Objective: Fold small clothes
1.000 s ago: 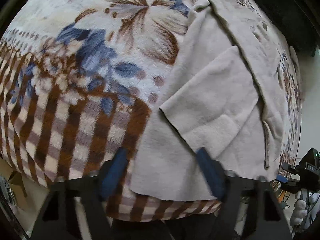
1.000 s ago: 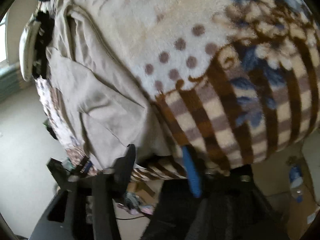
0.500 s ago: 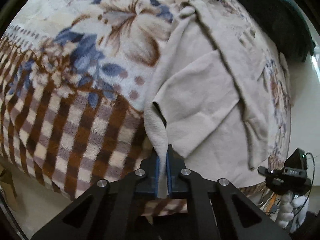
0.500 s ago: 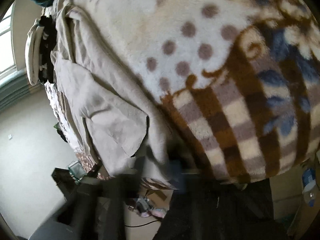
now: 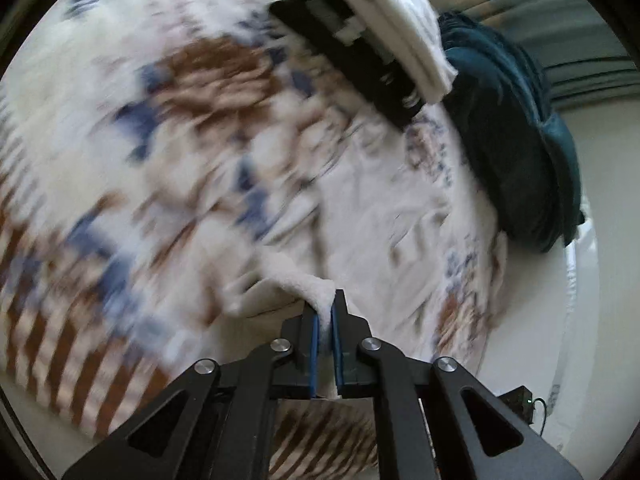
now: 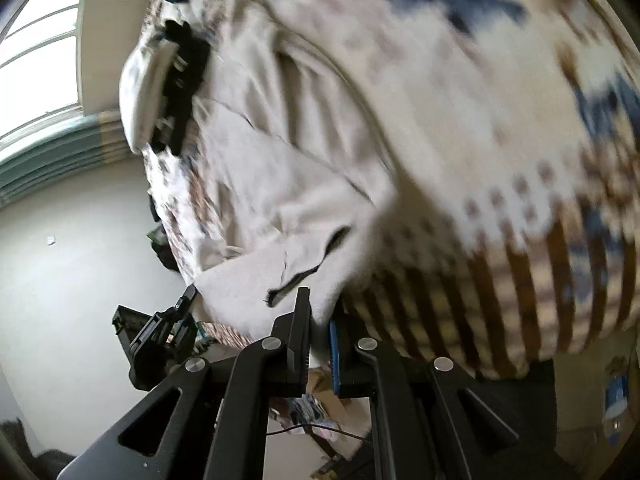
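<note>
Both grippers have gone from spread wide to clamped since a sec ago, & the hem has come up off the bed; left gripper [image 5: 325, 322] now has its blue pads pinched tight on a fluffy white fold of the beige garment [image 5: 360, 224], w/ the cloth rising to a peak right at the tips; right gripper [image 6: 318, 320] is nearly closed on the garment's [image 6: 280, 184] near edge, cloth tucked btwn dark finger & blue pad, though the bite looks shallow; garment itself lies across the floral blanket [image 5: 168, 128], far part flat-ish & creased, near edge lifted in both grips; both views smeared, so it's all on the move; risks, as I read it: right-side hold is thin, so a quick swing fwd could slip that corner out & leave the fold lopsided; the loose flap already doubled on top [image 6: 256, 240] could slide or bunch as the hem carries over; fleecy blanket may drag on the underside & pull wrinkles in; if the two hands don't travel evenly the fold line goes skewed; far end is crowded too, w/ a white-and-black folded stack [image 5: 372, 36] & a teal bundle [image 5: 516, 132] close by, so overshooting could nudge them; containers: none to report on the bed, nothing holding anything.
</note>
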`<state>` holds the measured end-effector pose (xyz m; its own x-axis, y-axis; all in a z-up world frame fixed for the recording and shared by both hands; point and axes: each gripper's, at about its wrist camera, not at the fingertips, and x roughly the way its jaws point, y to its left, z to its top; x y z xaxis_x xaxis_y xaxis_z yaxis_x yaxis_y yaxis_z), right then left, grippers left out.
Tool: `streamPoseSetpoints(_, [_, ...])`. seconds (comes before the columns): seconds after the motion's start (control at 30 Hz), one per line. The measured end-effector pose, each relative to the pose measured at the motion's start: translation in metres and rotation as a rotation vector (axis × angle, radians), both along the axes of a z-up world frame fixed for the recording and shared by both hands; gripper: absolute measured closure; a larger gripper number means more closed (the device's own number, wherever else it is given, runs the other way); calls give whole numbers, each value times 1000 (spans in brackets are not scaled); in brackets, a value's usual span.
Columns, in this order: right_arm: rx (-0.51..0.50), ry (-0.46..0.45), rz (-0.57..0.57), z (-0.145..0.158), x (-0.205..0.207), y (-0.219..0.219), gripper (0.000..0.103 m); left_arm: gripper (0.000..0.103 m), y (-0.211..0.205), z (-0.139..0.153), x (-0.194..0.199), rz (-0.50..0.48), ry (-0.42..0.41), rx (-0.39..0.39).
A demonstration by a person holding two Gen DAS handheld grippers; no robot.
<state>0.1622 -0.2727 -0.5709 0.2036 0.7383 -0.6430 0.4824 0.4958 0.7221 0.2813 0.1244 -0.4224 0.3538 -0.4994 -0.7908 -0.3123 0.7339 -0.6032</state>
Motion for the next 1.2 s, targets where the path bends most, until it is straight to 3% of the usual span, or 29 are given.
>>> streamPoseSetpoints(0.1, [-4,-48,-21,11,48,-12,95,99,-10,-8,52,-15,-26,40])
streamPoseSetpoints(0.2, [-77,-99,-16,14,104,-25,95,98,-13,-32,99,-20,-16,82])
streamPoseSetpoints(0.33, [-125,-94,-35,-9,188,-37,93,90,-12,-79,138,-12,100,65])
streamPoseSetpoints(0.43, [-150,-68,-50,-25,222,-45,76,62,-1,-75,136,31,82,45])
streamPoseSetpoints(0.47, [-154,-87,-65,-24,229,-47,60,48,3,-66,130,47,52,41])
streamPoseSetpoints(0.5, [-155,-103,-71,-19,231,-48,42,42,5,-60,126,55,37,40])
streamPoseSetpoints(0.53, [-144,-137,-75,-12,231,-50,38,41,8,-54,120,60,20,47])
streamPoseSetpoints(0.6, [-164,-183,-56,0,226,-51,37,41,8,-42,110,41,2,111])
streamPoseSetpoints(0.7, [-282,-188,25,12,212,-43,37,41,-3,-39,109,-29,-2,201])
streamPoseSetpoints(0.8, [-329,-152,76,2,205,-39,37,41,-20,-52,118,-122,15,288])
streamPoseSetpoints(0.93, [-331,-83,69,-21,209,-43,37,41,-35,-77,124,-201,93,337])
streamPoseSetpoints(1.2, [-250,-37,65,-25,177,-35,37,43,-31,-75,81,-205,141,242])
